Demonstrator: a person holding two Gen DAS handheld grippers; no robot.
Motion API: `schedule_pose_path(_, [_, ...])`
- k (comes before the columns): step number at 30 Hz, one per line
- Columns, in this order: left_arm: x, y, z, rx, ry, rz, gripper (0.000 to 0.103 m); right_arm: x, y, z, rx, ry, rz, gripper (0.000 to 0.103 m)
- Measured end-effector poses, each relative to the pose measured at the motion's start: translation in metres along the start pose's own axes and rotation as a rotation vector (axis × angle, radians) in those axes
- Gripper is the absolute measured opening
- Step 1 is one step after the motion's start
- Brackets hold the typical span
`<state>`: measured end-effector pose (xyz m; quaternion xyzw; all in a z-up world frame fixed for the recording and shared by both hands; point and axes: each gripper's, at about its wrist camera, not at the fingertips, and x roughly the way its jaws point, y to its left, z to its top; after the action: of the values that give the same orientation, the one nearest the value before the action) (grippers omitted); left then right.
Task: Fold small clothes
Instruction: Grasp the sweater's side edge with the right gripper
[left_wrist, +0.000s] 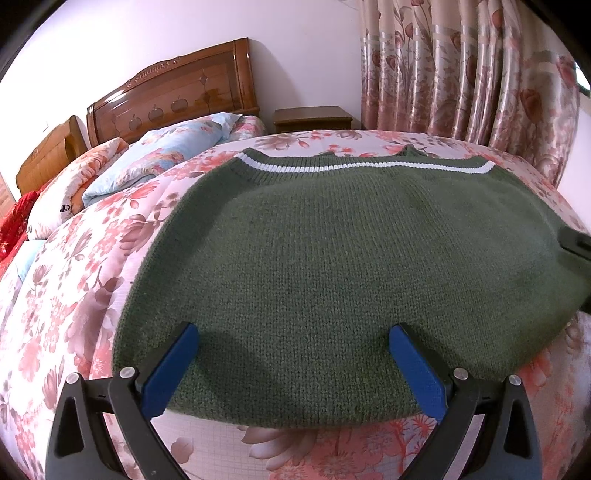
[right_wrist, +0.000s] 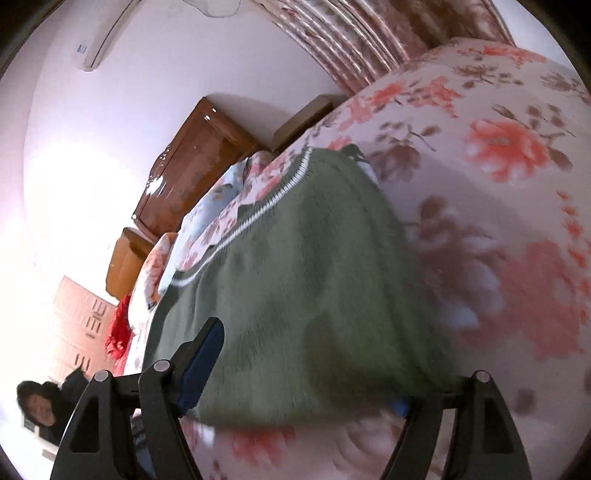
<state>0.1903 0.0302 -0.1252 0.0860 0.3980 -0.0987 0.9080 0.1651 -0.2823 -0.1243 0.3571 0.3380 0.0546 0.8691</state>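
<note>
1. left tool (left_wrist: 293, 334) is spread wide open, its blue pads (left_wrist: 168, 373) sitting over the near edge of the green sweater (left_wrist: 332, 266); nothing pinched between them
2. right tool (right_wrist: 306, 365) is tilted way over on its side; one blue pad (right_wrist: 201, 362) is on top of the sweater (right_wrist: 295, 266) and the other finger is mostly hidden under the fabric edge, so the cloth is between them, but I can't tell if it's actually clamped; that view is pretty blurry
3. sweater lies flat on the floral quilt (left_wrist: 74, 280) of the bed, white stripe (left_wrist: 332, 168) along its far end
4. further back: pillows (left_wrist: 147, 162); wooden headboard (left_wrist: 177, 92); small nightstand (left_wrist: 312, 118); flowery curtains (left_wrist: 461, 70)
</note>
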Motion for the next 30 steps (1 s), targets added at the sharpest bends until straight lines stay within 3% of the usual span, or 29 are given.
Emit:
schedule_pose_path(1, [0.0,0.0,0.0,0.0,0.0,0.0,0.103,0.004,0.003,0.0,-0.013,-0.003,-0.004,0.066])
schedule_pose_path(3, [-0.002,0.0,-0.001,0.0,-0.004,0.002,0.103,0.014,0.002,0.001,-0.016,0.023,-0.051,0.026])
schedule_pose_path(6, [-0.011,-0.008,-0.009,0.003,0.008,-0.033,0.103,-0.003,-0.005,-0.001,-0.012,-0.005,0.01,0.018])
schedule_pose_path(10, [-0.038,-0.032,-0.014,0.018,-0.016,-0.133,0.103,-0.044,-0.011,-0.019,-0.078,-0.053,-0.005,0.018])
schedule_pose_path(13, [-0.047,-0.058,0.006,0.087,-0.03,-0.128,0.103,-0.065,-0.034,-0.021,-0.027,-0.076,-0.014,0.018])
schedule_pose_path(17, [-0.029,-0.091,0.046,0.106,0.017,-0.18,0.103,-0.084,-0.052,-0.016,-0.013,-0.096,-0.022,0.018])
schedule_pose_path(20, [0.0,-0.113,0.078,0.11,0.036,-0.152,0.103,-0.086,-0.055,-0.016,-0.027,-0.1,-0.036,0.018])
schedule_pose_path(24, [0.051,-0.133,0.101,0.127,0.113,-0.034,0.103,-0.083,-0.053,-0.015,-0.044,-0.099,-0.046,0.018])
schedule_pose_path(30, [0.068,-0.119,0.109,0.031,0.146,-0.09,0.103,-0.088,-0.056,-0.017,-0.037,-0.086,-0.045,0.019])
